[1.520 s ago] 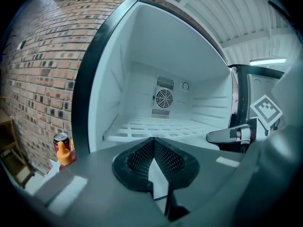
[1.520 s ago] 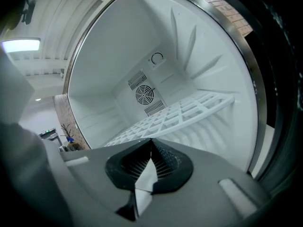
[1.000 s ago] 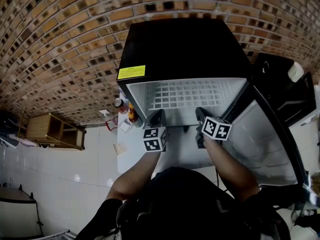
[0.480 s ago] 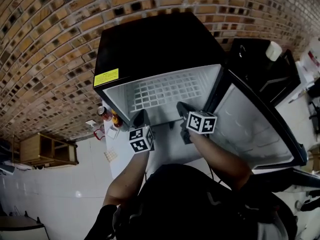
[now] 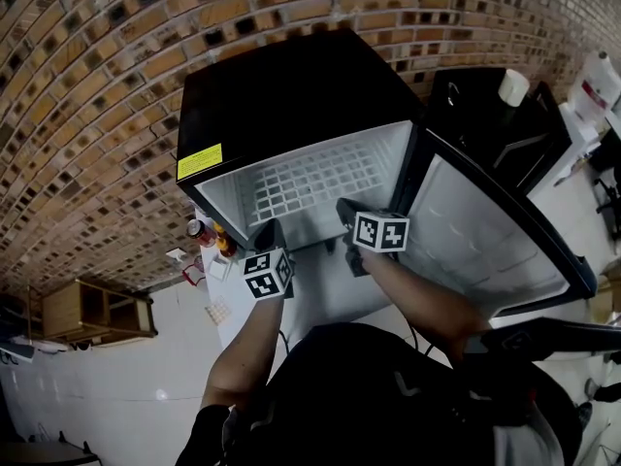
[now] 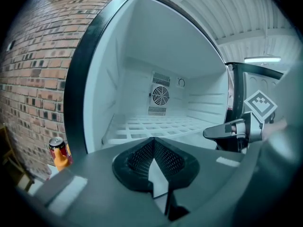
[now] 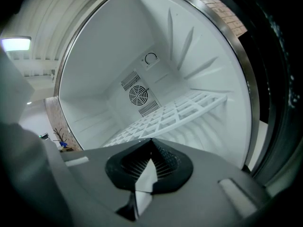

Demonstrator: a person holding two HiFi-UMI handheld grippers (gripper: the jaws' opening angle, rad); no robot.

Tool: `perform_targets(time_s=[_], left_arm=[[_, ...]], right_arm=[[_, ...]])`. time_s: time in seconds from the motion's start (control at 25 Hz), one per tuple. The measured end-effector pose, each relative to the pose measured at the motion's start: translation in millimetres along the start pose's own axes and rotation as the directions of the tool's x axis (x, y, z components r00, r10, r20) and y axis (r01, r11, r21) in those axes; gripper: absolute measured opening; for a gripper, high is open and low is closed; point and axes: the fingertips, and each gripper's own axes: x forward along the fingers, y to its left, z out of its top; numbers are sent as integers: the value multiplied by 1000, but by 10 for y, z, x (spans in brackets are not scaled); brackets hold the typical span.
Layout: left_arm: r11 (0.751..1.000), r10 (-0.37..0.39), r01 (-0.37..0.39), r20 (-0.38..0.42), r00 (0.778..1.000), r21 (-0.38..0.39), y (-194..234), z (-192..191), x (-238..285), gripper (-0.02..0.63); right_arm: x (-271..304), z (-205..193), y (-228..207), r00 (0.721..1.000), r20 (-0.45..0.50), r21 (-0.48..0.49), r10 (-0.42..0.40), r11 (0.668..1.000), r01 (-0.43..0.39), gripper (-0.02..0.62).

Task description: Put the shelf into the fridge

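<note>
Grippers: the left gripper (image 6: pixel 154 140) and the right gripper (image 7: pixel 151 141) each have their jaws pressed together, with nothing seen between them. Both sit at the mouth of the opening, just in front of the shelf's near edge. That edge is hidden behind the gripper bodies, so I cannot tell whether the tips touch it.
Brick wall (image 5: pixel 97 76): runs behind the fridge and off to its left.
Fridge (image 5: pixel 291 95): a black cabinet with a white inside, standing open toward the person.
Door (image 5: pixel 485 246): swung wide to the right, well clear of the opening.
Shelf (image 6: pixel 156 125): a white grid lying flat inside the fridge. It spans from side wall to side wall and reaches back toward the fan grille (image 6: pixel 161 96) on the rear wall.
Can (image 6: pixel 57 145): stands outside the fridge at its left with an orange bottle (image 6: pixel 62 160) just beside it. Neither belongs to the task.
Done: the shelf is already inside and looks level, so the main step seems nearly or fully complete.
Left: at most a last nudge to seat it fully. After that, the grippers need to come out of the opening.
</note>
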Motion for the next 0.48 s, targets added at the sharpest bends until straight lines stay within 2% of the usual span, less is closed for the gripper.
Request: perform_targets(time_s=[0.36, 0.48], left_arm=[[999, 12, -12, -4, 1000, 33, 28, 19, 5, 2], [1000, 15, -15, -19, 1000, 18, 28, 6, -5, 2]], right_arm=[[-154, -108, 131, 999, -15, 15, 35, 999, -35, 6], [-254, -169, 122, 999, -31, 18, 37, 999, -37, 6]])
